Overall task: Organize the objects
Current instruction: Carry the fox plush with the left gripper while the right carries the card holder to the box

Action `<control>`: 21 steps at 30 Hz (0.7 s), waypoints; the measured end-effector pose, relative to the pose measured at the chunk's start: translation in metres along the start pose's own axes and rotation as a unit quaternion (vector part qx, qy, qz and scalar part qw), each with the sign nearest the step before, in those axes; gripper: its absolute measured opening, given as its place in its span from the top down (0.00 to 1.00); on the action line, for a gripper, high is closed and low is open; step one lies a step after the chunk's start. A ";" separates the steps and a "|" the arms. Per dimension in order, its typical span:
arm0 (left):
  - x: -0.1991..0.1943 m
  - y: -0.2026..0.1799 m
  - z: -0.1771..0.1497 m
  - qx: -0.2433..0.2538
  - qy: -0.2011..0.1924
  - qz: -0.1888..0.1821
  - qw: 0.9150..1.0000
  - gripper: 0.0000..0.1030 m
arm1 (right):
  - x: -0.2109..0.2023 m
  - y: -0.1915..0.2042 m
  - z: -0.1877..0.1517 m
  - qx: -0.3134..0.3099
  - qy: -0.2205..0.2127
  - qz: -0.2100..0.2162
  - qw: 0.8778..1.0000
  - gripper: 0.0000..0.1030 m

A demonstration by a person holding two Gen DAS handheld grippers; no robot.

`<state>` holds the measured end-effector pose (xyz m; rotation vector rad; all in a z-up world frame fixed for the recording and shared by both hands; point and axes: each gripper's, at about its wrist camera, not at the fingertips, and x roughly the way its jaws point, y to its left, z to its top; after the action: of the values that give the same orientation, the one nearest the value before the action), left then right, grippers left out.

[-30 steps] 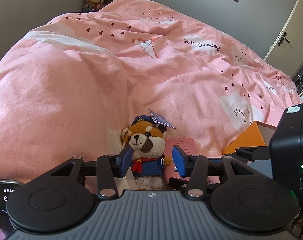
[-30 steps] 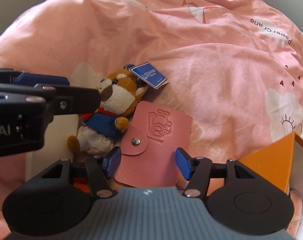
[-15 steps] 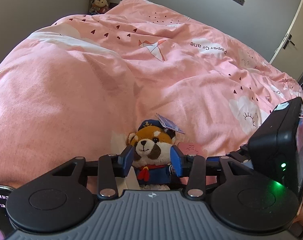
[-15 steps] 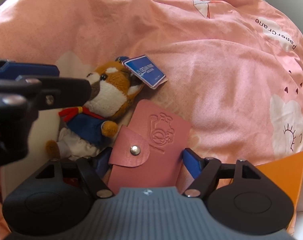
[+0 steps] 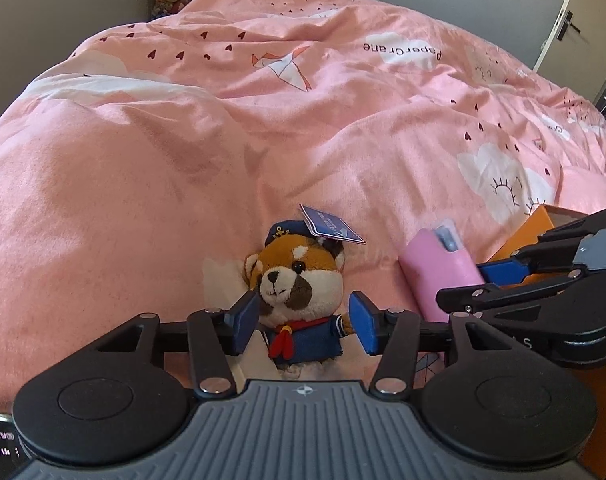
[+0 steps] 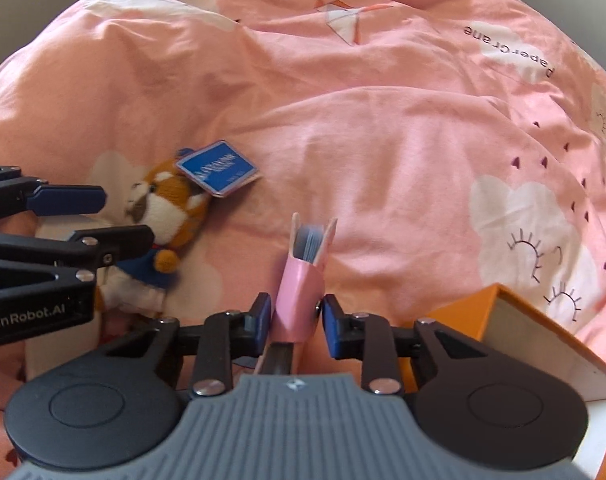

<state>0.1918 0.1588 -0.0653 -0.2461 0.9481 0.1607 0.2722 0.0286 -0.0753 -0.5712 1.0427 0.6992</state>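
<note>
While your left gripper (image 5: 303, 322) sits low over the pink duvet (image 5: 183, 152), its jaws are opening around the plush toy (image 5: 299, 292), one pad at each side of the neck with no clear squeeze. If you lift now, the toy will likely stay on the bed, or its blue tag (image 5: 330, 230) may snag. Further right, your right gripper (image 6: 296, 322) is closing on the pink card holder (image 6: 301, 288), raised on edge off the bedding; the thin soft case could twist or slip out. The orange box (image 6: 503, 320) waits near right.
</note>
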 end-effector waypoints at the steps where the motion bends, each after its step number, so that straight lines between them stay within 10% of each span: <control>1: 0.004 -0.003 0.002 0.005 0.006 0.004 1.000 0.38 | 0.005 -0.004 0.002 0.000 0.003 0.000 1.000 0.72; 21: 0.043 -0.029 0.000 0.069 0.008 0.096 0.993 0.41 | 0.008 -0.016 -0.001 0.013 -0.020 0.032 0.999 0.76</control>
<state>0.2239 0.1322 -0.0967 -0.0287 0.9932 0.2696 0.2859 0.0195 -0.0813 -0.5021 1.0348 0.7494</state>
